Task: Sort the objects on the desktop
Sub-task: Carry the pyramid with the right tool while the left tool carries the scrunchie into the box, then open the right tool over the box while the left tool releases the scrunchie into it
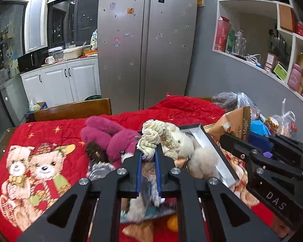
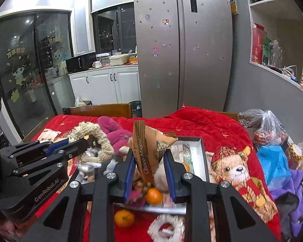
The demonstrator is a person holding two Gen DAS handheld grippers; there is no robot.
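Observation:
My left gripper [image 1: 148, 153] is shut on a cream knitted scrunchie [image 1: 157, 139], held above the red bear-print cloth [image 1: 40, 141]; it also shows in the right wrist view [image 2: 95, 141]. My right gripper [image 2: 149, 157] is shut on a brown "Choco Magic" snack packet [image 2: 149, 149], also seen in the left wrist view [image 1: 236, 125], held above an open white box [image 2: 198, 153]. A magenta plush toy [image 1: 109, 135] and a white plush toy [image 1: 187, 143] lie below the grippers.
Two oranges [image 2: 153, 196] [image 2: 124, 217] lie on the cloth near the box. Plastic bags [image 2: 270, 129], a blue bag [image 2: 272, 163] and purple cloth [image 2: 293, 191] crowd the right side. A wooden chair back [image 2: 101, 110] stands behind the table, with a fridge [image 2: 183, 46] beyond.

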